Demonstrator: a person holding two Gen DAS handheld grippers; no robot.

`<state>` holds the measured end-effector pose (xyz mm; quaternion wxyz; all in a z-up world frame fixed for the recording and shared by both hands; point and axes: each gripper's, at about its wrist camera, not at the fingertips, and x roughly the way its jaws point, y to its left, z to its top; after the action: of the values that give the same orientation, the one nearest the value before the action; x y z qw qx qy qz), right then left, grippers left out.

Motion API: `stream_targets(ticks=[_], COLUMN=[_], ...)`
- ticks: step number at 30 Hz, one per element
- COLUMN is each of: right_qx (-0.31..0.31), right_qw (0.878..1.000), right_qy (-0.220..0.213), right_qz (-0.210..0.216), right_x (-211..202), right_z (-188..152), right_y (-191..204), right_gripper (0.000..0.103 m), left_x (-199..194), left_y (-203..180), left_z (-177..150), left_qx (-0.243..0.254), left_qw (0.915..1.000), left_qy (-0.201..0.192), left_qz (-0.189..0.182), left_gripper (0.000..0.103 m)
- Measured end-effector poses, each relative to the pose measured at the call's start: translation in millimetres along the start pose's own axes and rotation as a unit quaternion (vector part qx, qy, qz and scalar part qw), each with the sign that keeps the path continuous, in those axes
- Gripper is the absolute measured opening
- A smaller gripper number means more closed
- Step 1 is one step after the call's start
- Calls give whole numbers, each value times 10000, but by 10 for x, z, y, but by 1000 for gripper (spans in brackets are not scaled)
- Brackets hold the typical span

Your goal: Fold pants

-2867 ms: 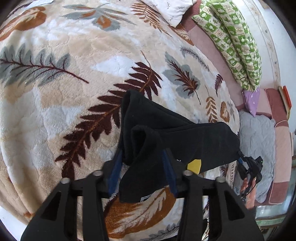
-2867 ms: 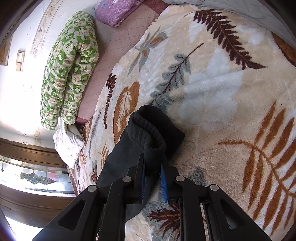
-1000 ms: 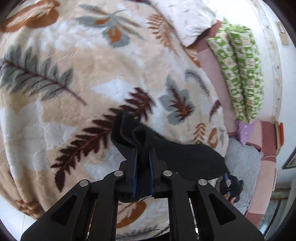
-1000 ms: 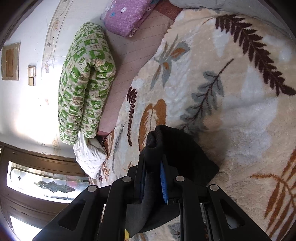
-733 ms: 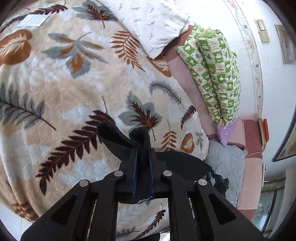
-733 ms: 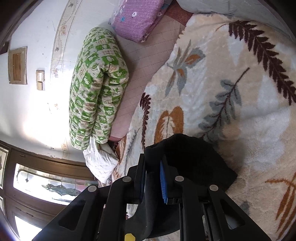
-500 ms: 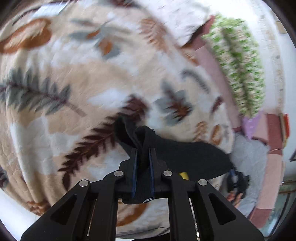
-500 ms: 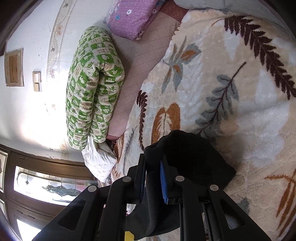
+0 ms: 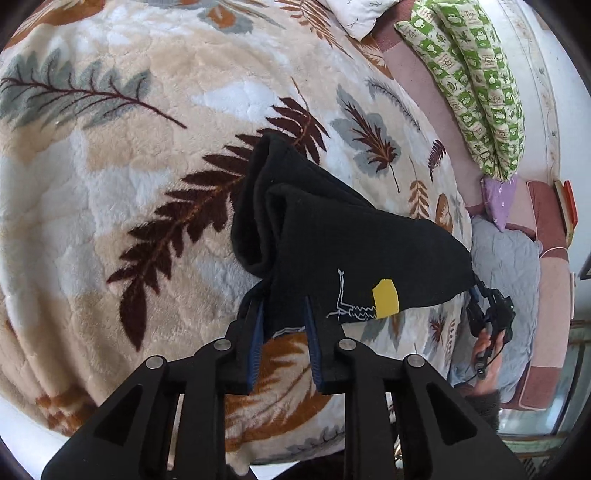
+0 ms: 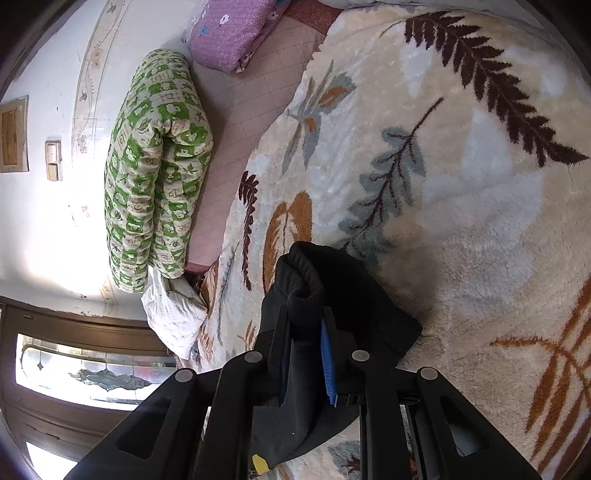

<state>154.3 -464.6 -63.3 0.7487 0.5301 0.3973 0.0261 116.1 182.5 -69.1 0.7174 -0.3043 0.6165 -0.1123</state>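
Note:
The black pants [image 9: 332, 240] lie bunched on the leaf-patterned blanket [image 9: 110, 184], a yellow tag and white stitching showing near their front edge. My left gripper [image 9: 282, 310] points down at that edge; its jaws are opening, with the cloth loose between the blue pads. At the pants' far right corner a hand holds my right gripper [image 9: 480, 299]. In the right wrist view the right gripper [image 10: 304, 321] is shut on a thick rolled hem of the pants [image 10: 351, 295], which hangs below the fingers.
A green patterned quilt [image 9: 476, 74] lies rolled along the wall, with a purple pillow [image 10: 236, 33] and a white pillow [image 9: 358, 14] at its ends. A grey quilt [image 9: 509, 266] lies past the blanket's edge. A glazed door [image 10: 92, 376] stands beyond the bed.
The left gripper has come down toward the blanket with the pants, and its jaws have parted wider around the cloth. The right gripper keeps its hold and has barely shifted.

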Motion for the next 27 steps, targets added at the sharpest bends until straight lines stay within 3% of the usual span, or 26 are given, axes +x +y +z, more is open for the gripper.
stream_targets(ticks=[1,2,9,17,21,23,27], right_qx=[7,3,-82,-14,-79,-212,-117], right_qw=[10000,10000,9999,9999,9991,9986,9998], right_qy=[-12,-21,-25,-95,-255,-288,-138], right_qz=[0,-10,-80,-91,319,381,35], right_x=[-3,-4,-44,8,-46,-62,28], right_z=[-4,-10,-16,0,36,42,58], right_y=[0,2,37,35,144,183,-52], right_gripper=[17,17,17,17,17,17,17], left_x=[-2,-29,-533,-525,-574,-450,-31], left_y=[-33,-70,-472,-621,-590,-456,-12], left_z=[5,7,200,674,652,569,422], left_qx=[8,34,250,281,470,498,122], left_qw=[10000,9999,9953,9945,9902,9921,9980], left_qy=[-35,-71,-742,-992,-1303,-1146,-522], left_qz=[-51,-148,-573,-166,-184,-96,333], left_gripper=[6,3,2,2,2,2,2])
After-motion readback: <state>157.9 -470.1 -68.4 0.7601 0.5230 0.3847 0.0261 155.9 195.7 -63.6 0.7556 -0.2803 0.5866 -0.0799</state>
